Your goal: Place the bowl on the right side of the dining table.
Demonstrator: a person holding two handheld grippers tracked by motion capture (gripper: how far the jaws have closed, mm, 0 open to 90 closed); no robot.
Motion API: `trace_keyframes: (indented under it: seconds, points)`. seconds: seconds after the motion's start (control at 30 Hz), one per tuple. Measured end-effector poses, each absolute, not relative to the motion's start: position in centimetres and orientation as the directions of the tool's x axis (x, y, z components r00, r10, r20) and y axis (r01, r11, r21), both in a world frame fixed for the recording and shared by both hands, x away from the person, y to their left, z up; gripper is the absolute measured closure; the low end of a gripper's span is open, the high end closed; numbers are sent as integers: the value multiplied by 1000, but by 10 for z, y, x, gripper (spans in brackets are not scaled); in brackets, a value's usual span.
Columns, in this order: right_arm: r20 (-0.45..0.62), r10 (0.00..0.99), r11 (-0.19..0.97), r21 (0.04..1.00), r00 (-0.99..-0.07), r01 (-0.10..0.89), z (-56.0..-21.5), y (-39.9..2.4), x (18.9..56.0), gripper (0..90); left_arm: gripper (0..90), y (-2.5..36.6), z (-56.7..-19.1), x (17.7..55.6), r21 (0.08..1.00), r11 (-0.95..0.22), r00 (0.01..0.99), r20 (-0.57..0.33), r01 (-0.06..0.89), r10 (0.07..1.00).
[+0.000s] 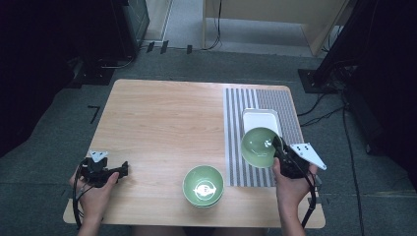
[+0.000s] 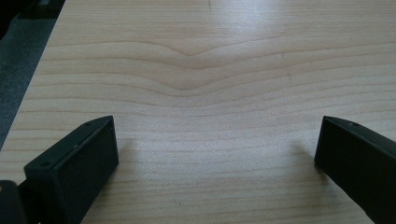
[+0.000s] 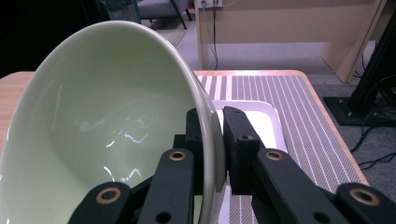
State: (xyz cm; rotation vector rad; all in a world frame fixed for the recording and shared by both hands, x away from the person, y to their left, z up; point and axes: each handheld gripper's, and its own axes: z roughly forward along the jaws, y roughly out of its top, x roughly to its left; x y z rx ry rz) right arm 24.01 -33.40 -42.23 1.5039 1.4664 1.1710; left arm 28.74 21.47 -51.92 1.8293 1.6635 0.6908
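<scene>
My right gripper (image 1: pixel 278 146) is shut on the rim of a pale green bowl (image 1: pixel 258 146), held tilted above the striped mat (image 1: pixel 236 147) just in front of a white rectangular tray (image 1: pixel 260 119). In the right gripper view the green bowl (image 3: pixel 102 126) is pinched at its rim by the gripper (image 3: pixel 217 140), one jaw inside and one outside. Green bowls (image 1: pixel 203 186), stacked, sit near the front edge of the wooden table (image 1: pixel 162 118). My left gripper (image 1: pixel 123 169) rests at the front left, open over bare wood (image 2: pixel 205 116), with nothing in the left gripper (image 2: pixel 217 140).
The striped mat (image 3: pixel 289 93) covers the table's right part with the white tray (image 3: pixel 261 116) on it. Dark stands and cables (image 1: pixel 339 113) lie on the grey floor to the right. A light wooden cabinet (image 1: pixel 275 19) stands beyond the table.
</scene>
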Motion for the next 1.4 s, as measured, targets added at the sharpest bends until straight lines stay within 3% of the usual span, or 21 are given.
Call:
trace_keyframes:
  seconds: [0.33,1.4]
  points:
    - [120,992,-104,940,-31,326,-422,-343,261,819,0,215,-519,288,708,-66,93,0,703,996]
    - [141,988,-154,884,61,442,-455,-356,334,824,0,214,-519,288,707,-70,97,2,703,995]
